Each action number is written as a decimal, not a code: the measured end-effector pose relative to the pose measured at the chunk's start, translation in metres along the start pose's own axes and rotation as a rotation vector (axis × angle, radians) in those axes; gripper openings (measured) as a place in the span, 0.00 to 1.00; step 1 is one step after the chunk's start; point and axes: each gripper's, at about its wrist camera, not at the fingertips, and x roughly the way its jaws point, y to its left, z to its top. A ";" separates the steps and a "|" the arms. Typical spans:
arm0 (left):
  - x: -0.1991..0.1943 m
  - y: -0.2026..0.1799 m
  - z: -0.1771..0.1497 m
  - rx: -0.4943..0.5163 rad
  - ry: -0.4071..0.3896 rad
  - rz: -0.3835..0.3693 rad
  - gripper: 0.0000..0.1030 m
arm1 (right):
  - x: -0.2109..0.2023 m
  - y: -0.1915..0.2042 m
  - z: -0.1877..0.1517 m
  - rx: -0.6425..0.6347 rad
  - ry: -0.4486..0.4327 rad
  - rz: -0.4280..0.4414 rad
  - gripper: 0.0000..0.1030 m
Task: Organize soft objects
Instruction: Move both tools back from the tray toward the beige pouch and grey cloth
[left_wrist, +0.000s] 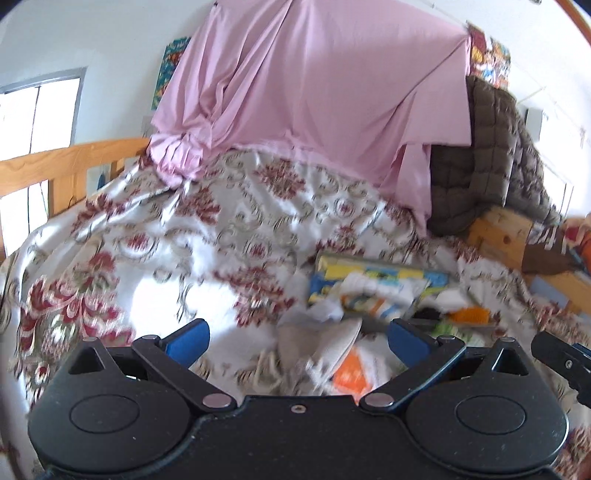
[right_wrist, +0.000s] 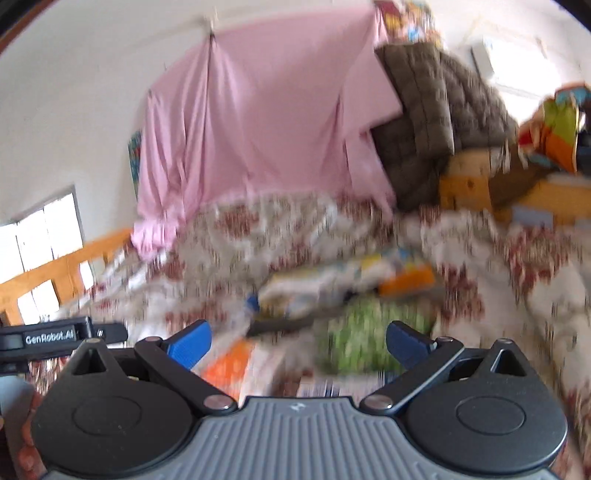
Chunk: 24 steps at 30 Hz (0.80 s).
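Both our left gripper (left_wrist: 297, 341) and right gripper (right_wrist: 298, 343) gape wide, holding nothing. The soft pile (left_wrist: 369, 291) lies lower centre on the floral bedspread (left_wrist: 166, 229); we should slow down and single out one item.

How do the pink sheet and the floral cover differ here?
The pink sheet is plain, while the floral cover carries red and grey patterns on white. The sheet hangs upright against the wall; the cover lies spread over the bed. The cover has soft items lying on it; the sheet has none. Both are wrinkled fabric.
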 end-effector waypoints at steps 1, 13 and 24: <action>0.000 0.002 -0.006 0.003 0.006 0.008 0.99 | 0.001 0.002 -0.005 0.000 0.028 -0.005 1.00; 0.008 0.013 -0.063 0.076 0.115 0.127 0.99 | 0.020 0.010 -0.036 -0.016 0.227 -0.047 1.00; 0.011 0.014 -0.065 0.059 0.126 0.160 0.99 | 0.040 -0.007 -0.045 0.067 0.311 -0.104 1.00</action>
